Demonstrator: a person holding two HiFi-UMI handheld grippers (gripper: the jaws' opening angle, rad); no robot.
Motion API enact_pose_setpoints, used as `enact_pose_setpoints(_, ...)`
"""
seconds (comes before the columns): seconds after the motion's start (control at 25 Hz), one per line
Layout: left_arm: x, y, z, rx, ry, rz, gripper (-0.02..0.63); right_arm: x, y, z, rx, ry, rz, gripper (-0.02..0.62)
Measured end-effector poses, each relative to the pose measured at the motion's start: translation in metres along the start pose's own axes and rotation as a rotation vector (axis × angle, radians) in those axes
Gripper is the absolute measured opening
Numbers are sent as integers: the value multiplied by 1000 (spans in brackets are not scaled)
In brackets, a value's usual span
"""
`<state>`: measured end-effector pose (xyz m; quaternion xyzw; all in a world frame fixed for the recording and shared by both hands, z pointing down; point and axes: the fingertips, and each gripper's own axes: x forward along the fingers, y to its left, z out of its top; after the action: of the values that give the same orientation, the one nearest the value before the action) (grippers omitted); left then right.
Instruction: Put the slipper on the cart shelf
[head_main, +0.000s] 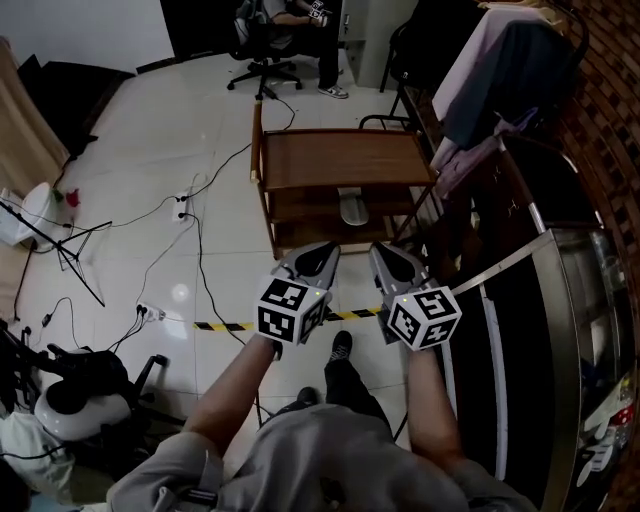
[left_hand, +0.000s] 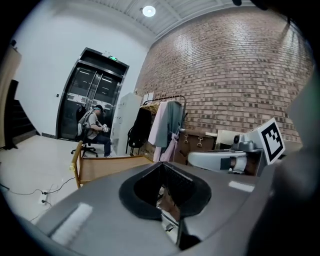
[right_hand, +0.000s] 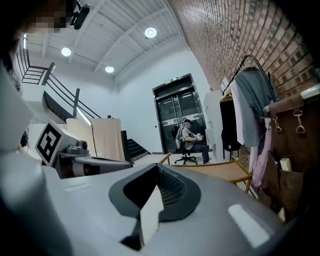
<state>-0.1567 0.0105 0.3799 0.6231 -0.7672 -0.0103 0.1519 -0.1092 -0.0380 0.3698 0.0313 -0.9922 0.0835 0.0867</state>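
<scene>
A pale slipper (head_main: 351, 208) lies on a lower shelf of the wooden cart (head_main: 340, 158), sole down, under the bare top board. Both grippers hover side by side in front of the cart, held close to the person's body and well short of the slipper. The left gripper (head_main: 325, 250) is shut with nothing in it, its jaws meeting in the left gripper view (left_hand: 161, 169). The right gripper (head_main: 383, 252) is shut and empty too (right_hand: 157, 172). The cart's top board also shows beyond each pair of jaws, in the left gripper view (left_hand: 112, 165) and in the right gripper view (right_hand: 227, 171).
A clothes rack (head_main: 500, 70) with hanging garments stands right of the cart, and a dark cabinet with a metal rail (head_main: 520, 250) runs along the right. Cables and a power strip (head_main: 182, 205) lie on the tiled floor to the left. Yellow-black tape (head_main: 225, 326) crosses the floor. A person sits on an office chair (head_main: 268, 40) far behind.
</scene>
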Motion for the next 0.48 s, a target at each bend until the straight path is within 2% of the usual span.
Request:
enact_pose_setpoints(0.32,99,49,12,-17,10,54,8,82,-84,13,-7,4,43,0)
enact_pose_setpoints(0.48,149,73,8,-22,36,87,8,118,-126,5,12,38,60,0)
